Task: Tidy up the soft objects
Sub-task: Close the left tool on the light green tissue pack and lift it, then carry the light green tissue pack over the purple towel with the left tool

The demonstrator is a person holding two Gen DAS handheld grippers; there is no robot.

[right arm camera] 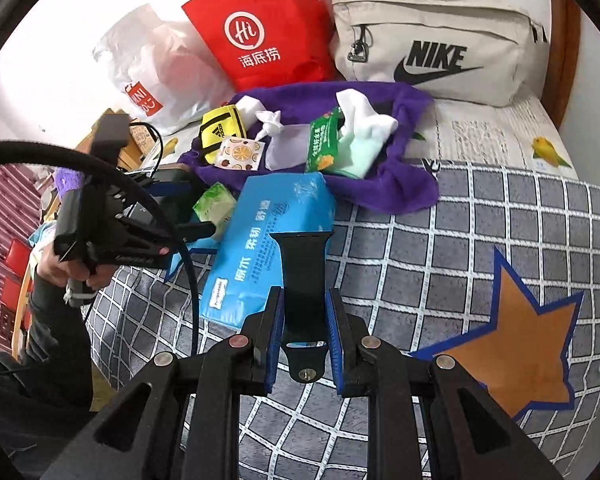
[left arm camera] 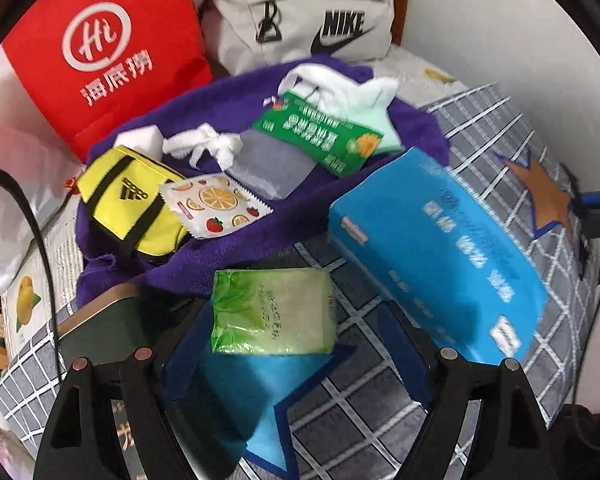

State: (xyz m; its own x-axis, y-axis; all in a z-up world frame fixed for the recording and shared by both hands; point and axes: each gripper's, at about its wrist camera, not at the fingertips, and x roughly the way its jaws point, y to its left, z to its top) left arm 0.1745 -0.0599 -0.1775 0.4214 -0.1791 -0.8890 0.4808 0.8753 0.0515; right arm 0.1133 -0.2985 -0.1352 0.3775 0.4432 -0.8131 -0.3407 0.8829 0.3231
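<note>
Tissue packs: you've got three, one blue pack (left arm camera: 440, 248), one pale green pack (left arm camera: 274, 312), one dark green pack (left arm camera: 320, 136).
Bags: three behind, a red bag (right arm camera: 260, 20), a beige Nike bag (right arm camera: 440, 40), a white plastic bag (right arm camera: 148, 64).
Yellow pouch (left arm camera: 132, 204): one.
Purple towel (left arm camera: 228, 240): one.
Watch strap (right arm camera: 304, 280): one.

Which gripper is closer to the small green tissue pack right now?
Left. The left gripper hangs open right over the green tissue pack, fingers either side. The right gripper is farther off, across the blue tissue box, shut on a black watch strap.
</note>
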